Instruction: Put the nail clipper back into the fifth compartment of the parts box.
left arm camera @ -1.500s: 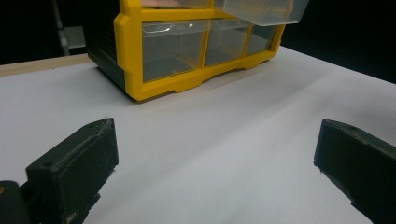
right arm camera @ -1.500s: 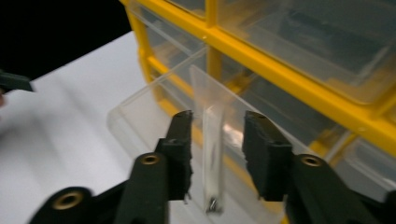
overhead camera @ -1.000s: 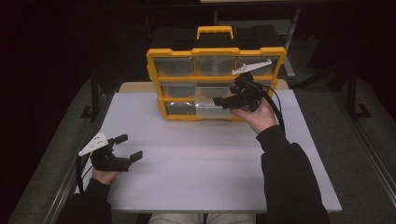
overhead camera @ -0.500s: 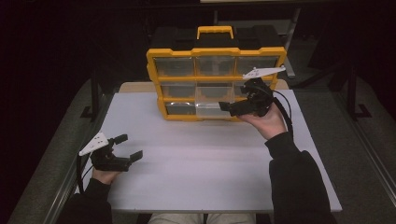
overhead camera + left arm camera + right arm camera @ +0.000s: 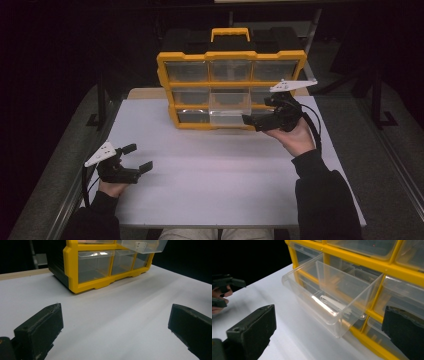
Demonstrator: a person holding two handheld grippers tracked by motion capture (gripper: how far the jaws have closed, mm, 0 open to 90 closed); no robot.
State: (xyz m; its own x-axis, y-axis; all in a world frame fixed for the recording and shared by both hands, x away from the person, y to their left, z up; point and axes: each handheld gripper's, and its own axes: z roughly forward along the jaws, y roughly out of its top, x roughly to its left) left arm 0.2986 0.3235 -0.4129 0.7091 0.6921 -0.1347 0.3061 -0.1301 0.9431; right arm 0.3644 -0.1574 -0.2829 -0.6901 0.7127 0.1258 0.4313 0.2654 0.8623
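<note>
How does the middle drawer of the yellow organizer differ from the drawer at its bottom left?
The middle drawer is pulled out over the table; the bottom-left drawer sits pushed in, flush with the yellow organizer. The middle drawer holds a small white part; I cannot make out any contents in the bottom-left one. The middle drawer's top is exposed, the other's is covered by the frame. Both are clear plastic.

My work surface is a flat white rectangular tabletop (image 5: 225, 180) with a pale wooden strip (image 5: 145, 93) along its far edge. Grey carpeted floor (image 5: 380, 150) flanks me on both sides; beyond, the room lies dark.
</note>
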